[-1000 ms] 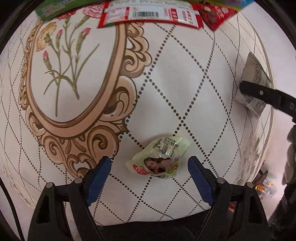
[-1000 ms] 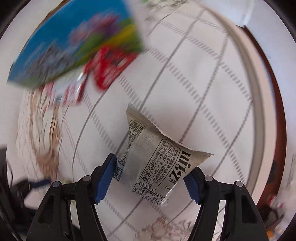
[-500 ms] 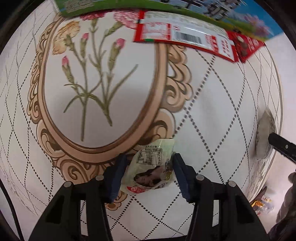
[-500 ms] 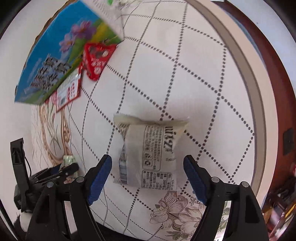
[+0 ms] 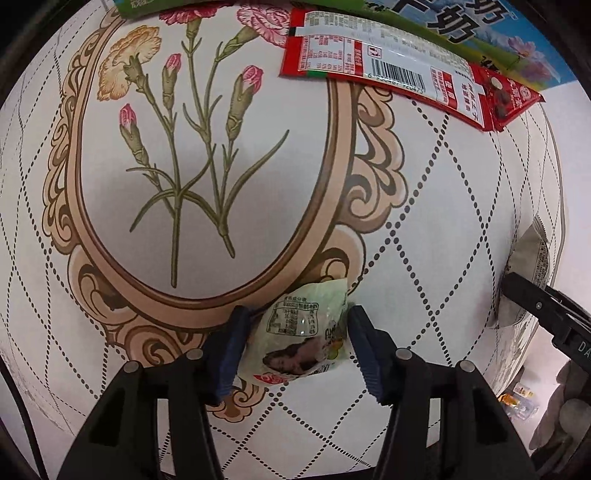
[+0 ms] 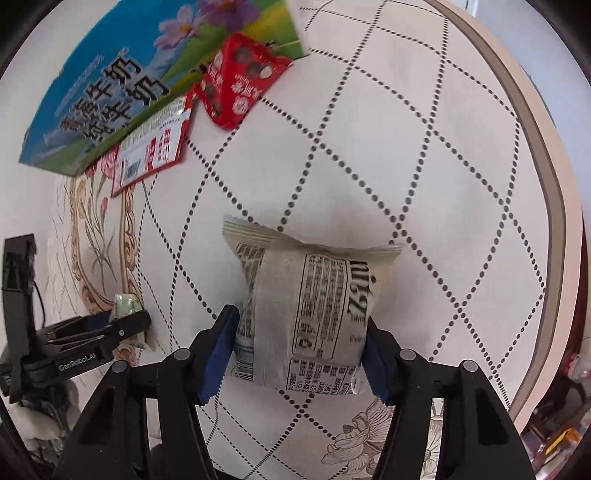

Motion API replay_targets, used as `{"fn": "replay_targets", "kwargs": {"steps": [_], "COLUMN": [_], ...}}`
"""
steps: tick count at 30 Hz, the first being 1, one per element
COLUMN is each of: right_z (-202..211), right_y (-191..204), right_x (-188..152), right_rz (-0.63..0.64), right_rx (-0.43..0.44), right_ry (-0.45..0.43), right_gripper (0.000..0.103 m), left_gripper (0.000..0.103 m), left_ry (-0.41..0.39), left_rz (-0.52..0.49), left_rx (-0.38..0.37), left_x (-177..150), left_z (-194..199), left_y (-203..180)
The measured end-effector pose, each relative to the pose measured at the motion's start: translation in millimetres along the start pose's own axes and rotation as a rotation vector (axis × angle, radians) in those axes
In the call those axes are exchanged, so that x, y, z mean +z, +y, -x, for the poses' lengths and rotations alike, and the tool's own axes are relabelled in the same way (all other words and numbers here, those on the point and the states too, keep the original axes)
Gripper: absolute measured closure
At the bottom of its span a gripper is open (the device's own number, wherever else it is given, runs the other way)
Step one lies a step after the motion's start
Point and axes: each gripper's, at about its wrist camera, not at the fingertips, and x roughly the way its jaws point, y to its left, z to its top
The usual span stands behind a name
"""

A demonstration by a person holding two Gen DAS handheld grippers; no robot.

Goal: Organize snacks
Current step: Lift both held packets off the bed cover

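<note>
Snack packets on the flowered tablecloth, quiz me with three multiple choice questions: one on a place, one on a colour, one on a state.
1. Where does the red barcode packet lie?
A. partly under the milk box
B. between gripper jaws
C. off the table

2. What colour are the gripper pads?
A. red
B. blue
C. yellow

3. What does the left gripper hold?
A. nothing
B. the grey packet
C. the pale green packet

Answers: 1 A, the box covers its top edge. 2 B, blue in both wrist views. 3 C, both pads press its sides.

Cut-off and unreadable bits
Milk carton (image 5: 461, 22) cropped at top edge; clutter (image 6: 554, 432) lower right too blurred to identify.
</note>
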Motion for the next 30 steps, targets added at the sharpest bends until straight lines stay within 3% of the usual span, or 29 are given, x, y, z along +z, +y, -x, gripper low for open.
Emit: {"fn": "replay_targets", "kwargs": {"steps": [4,9,13,14,15,17,19,21,22,24,27,30], "right_z": [-11.6,-21.4,-10.5,-6.1,-3.7,6.0,14.0,17.6,17.8,19.5,12.8,8.7], "right_y": [8.4,53.1,55.0,53.9,54.6,58.9,63.3,64.4,65.9,69.1,73.5,66.7], "right_x": [4.8,3.4,-1.9,-3.3,-3.6,-4.9,-3.2,1.1,3.3,7.1,6.8,1.3], "right_rz": [0.017,0.127,0.102,0.093,0.088,0.084,0.097,0.112,0.114,0.111,0.117,0.105], "right_rx": [-0.036,-0.094,-0.032,-0.014,0.001,0.039,0.060,0.059,0.061,0.070,0.077,0.090], "right_ry": [0.013,-0.041,-0.065,-0.070,-0.076,-0.089,-0.101,-0.104,-0.099,-0.091,-0.090,-0.080], "right_gripper": [0.038,0.051,0.051,0.051,0.051,0.051,0.051,0.051,0.051,0.051,0.051,0.051], "left_gripper": [0.052,0.053,0.056,0.069,0.071,0.071,0.071,0.068,0.068,0.059,0.041,0.039], "left_ry": [-0.023,-0.028,-0.041,-0.046,-0.045,-0.056,-0.076,-0.046,0.000,0.039,0.066,0.119], "left_rz": [-0.003,0.018,0.031,0.037,0.036,0.024,0.001,0.015,0.033,0.054,0.014,-0.017], "left_rx": [0.034,0.015,-0.008,-0.021,-0.034,-0.061,-0.042,-0.092,-0.152,-0.203,-0.170,-0.115], "left_x": [-7.4,-14.4,-7.7,-7.6,-3.5,-0.7,4.0,11.4,14.1,15.8,10.2,5.1], "left_z": [-2.5,9.2,29.0,35.1,38.5,52.8,59.1,56.0,51.1,46.7,35.8,13.6], "left_y": [-20.3,-18.9,-1.8,-0.6,6.7,3.9,1.1,3.6,7.4,13.8,12.6,5.8]}}
